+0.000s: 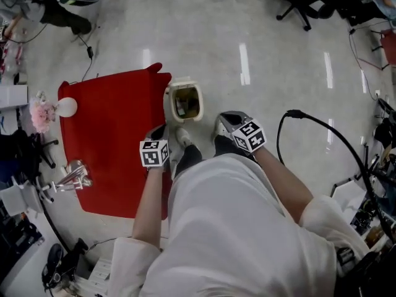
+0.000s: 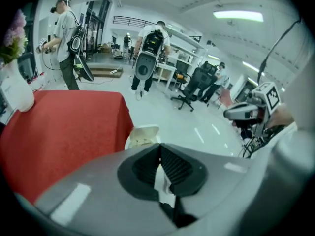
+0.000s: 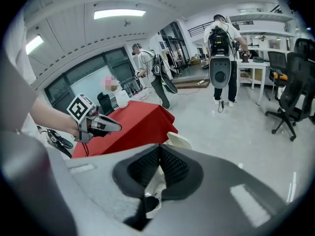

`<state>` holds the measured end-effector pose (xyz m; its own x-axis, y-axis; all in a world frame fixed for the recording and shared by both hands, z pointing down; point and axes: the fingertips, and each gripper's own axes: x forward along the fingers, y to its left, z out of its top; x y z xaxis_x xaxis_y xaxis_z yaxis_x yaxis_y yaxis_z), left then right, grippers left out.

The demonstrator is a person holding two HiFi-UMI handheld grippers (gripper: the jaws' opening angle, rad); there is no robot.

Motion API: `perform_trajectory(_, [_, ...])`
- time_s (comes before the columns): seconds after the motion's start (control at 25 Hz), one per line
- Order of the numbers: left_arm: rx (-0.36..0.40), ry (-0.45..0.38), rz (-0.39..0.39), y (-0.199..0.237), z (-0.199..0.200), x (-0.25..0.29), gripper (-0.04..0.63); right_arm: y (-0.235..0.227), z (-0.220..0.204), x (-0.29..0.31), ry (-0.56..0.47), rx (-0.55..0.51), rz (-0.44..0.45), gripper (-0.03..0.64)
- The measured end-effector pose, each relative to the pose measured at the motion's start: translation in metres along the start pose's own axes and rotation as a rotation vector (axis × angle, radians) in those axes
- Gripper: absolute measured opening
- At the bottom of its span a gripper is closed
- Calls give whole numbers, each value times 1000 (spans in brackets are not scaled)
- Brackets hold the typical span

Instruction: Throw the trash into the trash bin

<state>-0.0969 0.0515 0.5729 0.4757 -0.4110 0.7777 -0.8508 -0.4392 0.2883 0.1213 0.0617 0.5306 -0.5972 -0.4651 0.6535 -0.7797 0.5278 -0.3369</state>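
there, trash bin point(image 2: 142, 135) beyond jaws, both closed

Our left gripper point(image 1: 168, 132) and right gripper point(image 1: 230, 125) hang near the open trash bin point(image 1: 168, 98) — it stands by the red table's point(image 1: 111, 141) corner.

Trash bin point(image 1: 184, 101) stands on the floor point(image 1: 260, 48), just beside the counter's right edge as your head view shows it. On the counter point(image 1: 111, 138), a vase of flowers point(image 1: 64, 107) sits at the far left corner. A cluster of glass items point(image 1: 75, 175) sits at the left edge, nearer you. Your left claw point(image 1: 162, 133) shows over the counter's right edge and your right claw point(image 1: 223, 125) over the floor. Both are on your side of the bin, with your shoe point(image 1: 183, 136) between them. An office chair point(image 1: 303, 5) stands well beyond, to the right.
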Motion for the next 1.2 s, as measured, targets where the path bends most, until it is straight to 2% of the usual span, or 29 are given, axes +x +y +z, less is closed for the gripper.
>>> perform_trajectory(0.28, [9,-51,-55,-24,7,-26,6,13,13,-11,-22,-18,9,2])
perform_trajectory(0.64, [-40,-95,-61,-25,13,-35,6,16,20,-13,-27,-30,44,-2])
perform_trajectory(1.2, [-40,-92,-67,-26,7,-49,6,28,19,-23,-52,-3,36,-1])
